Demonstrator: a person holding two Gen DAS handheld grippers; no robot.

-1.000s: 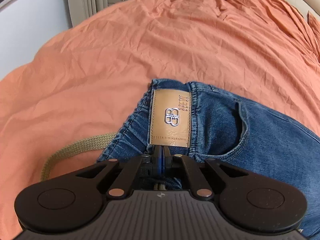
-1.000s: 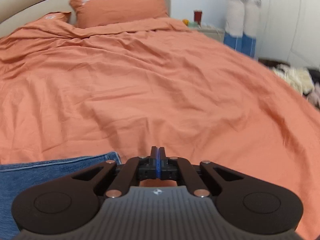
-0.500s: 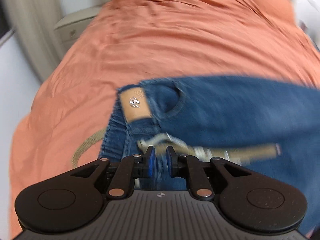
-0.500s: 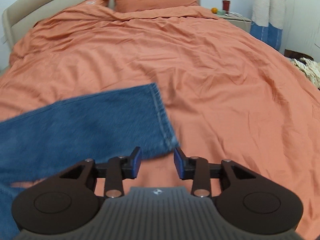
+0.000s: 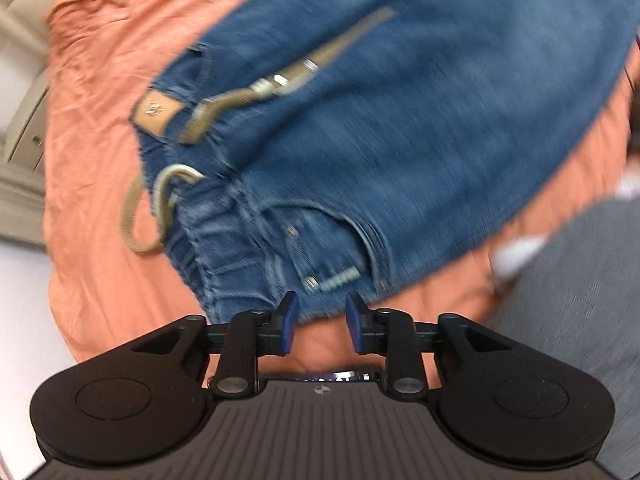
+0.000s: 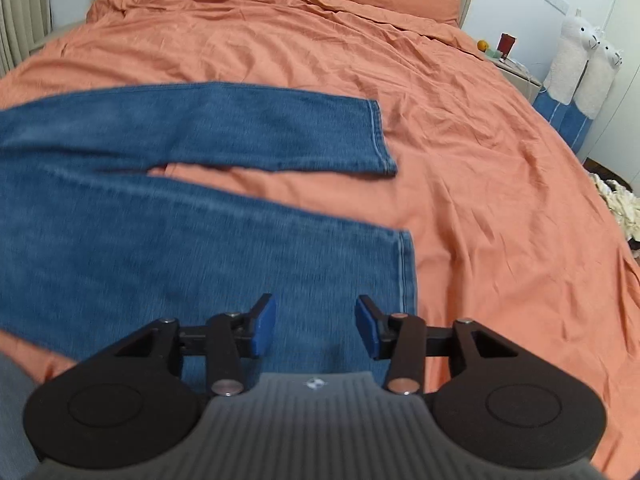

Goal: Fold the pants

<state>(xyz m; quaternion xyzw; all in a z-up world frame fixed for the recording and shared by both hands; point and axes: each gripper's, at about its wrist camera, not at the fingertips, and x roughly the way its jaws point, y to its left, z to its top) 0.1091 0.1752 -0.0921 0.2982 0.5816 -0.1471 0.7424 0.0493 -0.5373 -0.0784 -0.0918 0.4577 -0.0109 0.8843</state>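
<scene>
Blue denim pants (image 6: 192,216) spread flat on orange bedsheet (image 6: 460,168), left gripper (image 5: 318,322) above waistband, right gripper (image 6: 315,326) above nearer leg hem, both jaws just opening, released, nothing between them

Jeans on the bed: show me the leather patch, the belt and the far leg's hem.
leather patch (image 5: 157,113), left wrist view, its centre.
belt (image 5: 224,104), left wrist view, webbing.
far leg's hem (image 6: 382,138), right wrist view, stitched edge.

The left camera sat behind the left gripper (image 5: 318,322) and looked steeply down, close to the waist of the jeans (image 5: 400,128). The right camera looked down the bed (image 6: 480,160) over the legs. Both saw jeans and bed.
</scene>
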